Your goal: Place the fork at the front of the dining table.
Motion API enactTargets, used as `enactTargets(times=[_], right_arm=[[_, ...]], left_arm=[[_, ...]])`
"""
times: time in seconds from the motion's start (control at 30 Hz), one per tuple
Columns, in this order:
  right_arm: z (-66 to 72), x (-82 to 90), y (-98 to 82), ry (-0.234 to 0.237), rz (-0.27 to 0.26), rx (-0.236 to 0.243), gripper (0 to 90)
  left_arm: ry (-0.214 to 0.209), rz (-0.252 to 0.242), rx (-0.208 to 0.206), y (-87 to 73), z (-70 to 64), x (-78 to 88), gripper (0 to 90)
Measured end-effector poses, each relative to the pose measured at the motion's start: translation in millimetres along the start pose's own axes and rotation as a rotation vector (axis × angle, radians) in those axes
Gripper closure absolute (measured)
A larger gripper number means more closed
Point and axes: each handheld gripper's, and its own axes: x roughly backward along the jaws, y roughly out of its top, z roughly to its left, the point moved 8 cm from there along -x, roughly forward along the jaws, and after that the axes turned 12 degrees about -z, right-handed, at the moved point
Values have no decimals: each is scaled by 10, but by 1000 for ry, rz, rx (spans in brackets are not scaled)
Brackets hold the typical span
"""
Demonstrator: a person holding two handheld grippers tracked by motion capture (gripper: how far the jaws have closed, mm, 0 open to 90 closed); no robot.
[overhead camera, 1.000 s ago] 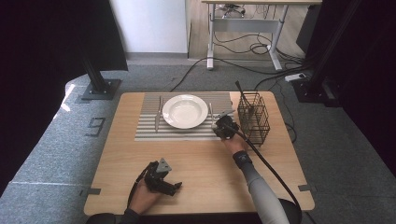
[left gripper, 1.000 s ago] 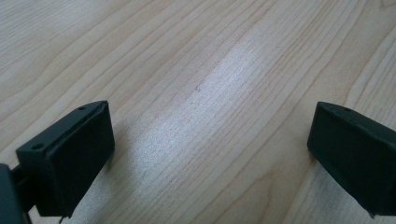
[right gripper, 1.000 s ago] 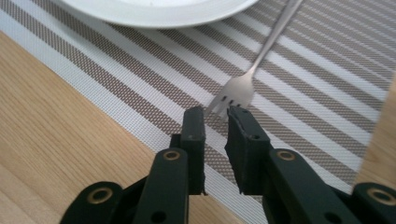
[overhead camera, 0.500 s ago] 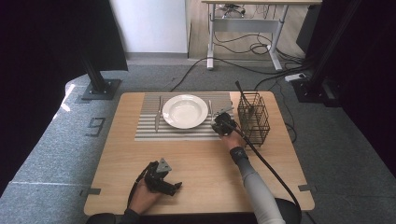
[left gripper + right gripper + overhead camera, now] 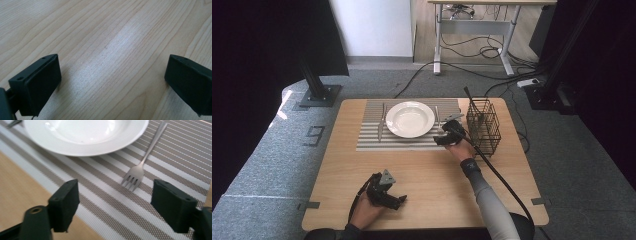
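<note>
Looks like laying a place setting, and judging by the layout, close to done. Shows a round white ceramic plate (image 5: 410, 119) centred on a grey-and-white striped woven placemat (image 5: 372, 140) in the upper middle of the high view. Finds a silver metal knife (image 5: 381, 122) just left of the plate and a silver metal fork (image 5: 437, 117) just right of it, both flat on the mat.

In the right gripper view, places the fork (image 5: 140, 167) in the upper right, handle running up and away, tines pointing down toward the camera, close beside the plate's rim (image 5: 85, 135) but apart from it. Has the right tool (image 5: 116, 190) with jaws just opened and now wide apart; fork tines in the gap near the jaw tips, touched by neither pad, so let go rather than held. Puts that tool (image 5: 443, 139) at the mat's lower right corner in the high view, just left of a black wire basket (image 5: 484, 127) with a dark handle sticking up from it.

Keeps the left tool (image 5: 396, 201) low at the bottom left of the light wooden table (image 5: 427, 180), jaws spread and clamped on nothing, bare wood between them (image 5: 112, 67).

Left to do, probably: pull the right tool clear, and perhaps fetch what remains in the basket.
</note>
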Motion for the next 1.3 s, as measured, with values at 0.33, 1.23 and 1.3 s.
enactTargets(times=[0.33, 1.23, 1.3], right_arm=[[218, 407, 68, 25, -51, 63, 73], [266, 1167, -751, 48, -63, 53, 0], [227, 1153, -886, 36, -38, 56, 0]], left_arm=[[0, 0, 1, 0, -2, -1, 3], [2, 0, 0, 0, -3, -1, 0], [2, 0, 0, 0, -3, -1, 0]])
